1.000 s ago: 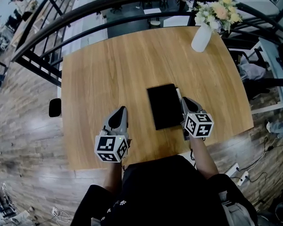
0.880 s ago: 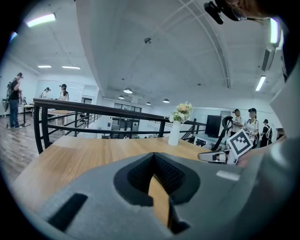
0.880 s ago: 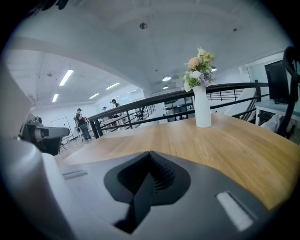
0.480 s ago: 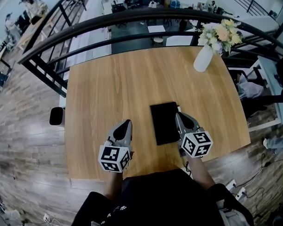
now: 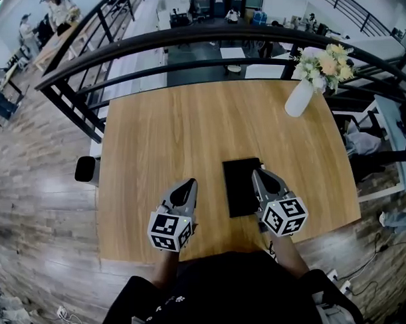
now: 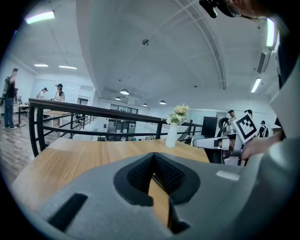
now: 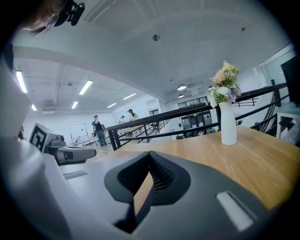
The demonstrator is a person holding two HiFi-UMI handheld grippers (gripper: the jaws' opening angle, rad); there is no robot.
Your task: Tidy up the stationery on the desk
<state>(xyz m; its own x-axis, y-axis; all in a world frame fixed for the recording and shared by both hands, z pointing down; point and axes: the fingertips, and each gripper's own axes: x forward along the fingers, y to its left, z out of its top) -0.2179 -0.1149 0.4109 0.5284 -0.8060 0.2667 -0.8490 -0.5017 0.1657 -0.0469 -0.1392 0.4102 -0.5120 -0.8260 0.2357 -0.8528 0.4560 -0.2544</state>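
A black notebook (image 5: 242, 187) lies flat on the wooden desk (image 5: 164, 137), near the front edge and right of centre. My right gripper (image 5: 258, 174) is shut and empty, its tip at the notebook's right edge. My left gripper (image 5: 189, 185) is also shut and empty, over bare wood a little left of the notebook. In the left gripper view the jaws of the left gripper (image 6: 153, 157) meet at the tip, and the right gripper (image 6: 216, 141) shows off to the right. In the right gripper view the right gripper (image 7: 150, 157) has its jaws together too.
A white vase of flowers (image 5: 301, 95) stands at the desk's far right corner. A black railing (image 5: 194, 38) curves behind the desk. A small black object (image 5: 86, 168) sits off the desk's left edge. Cables lie on the floor at the right.
The head view has tilted up, so the desk sits lower in the picture. Both grippers have kept their places beside the notebook and stayed shut.
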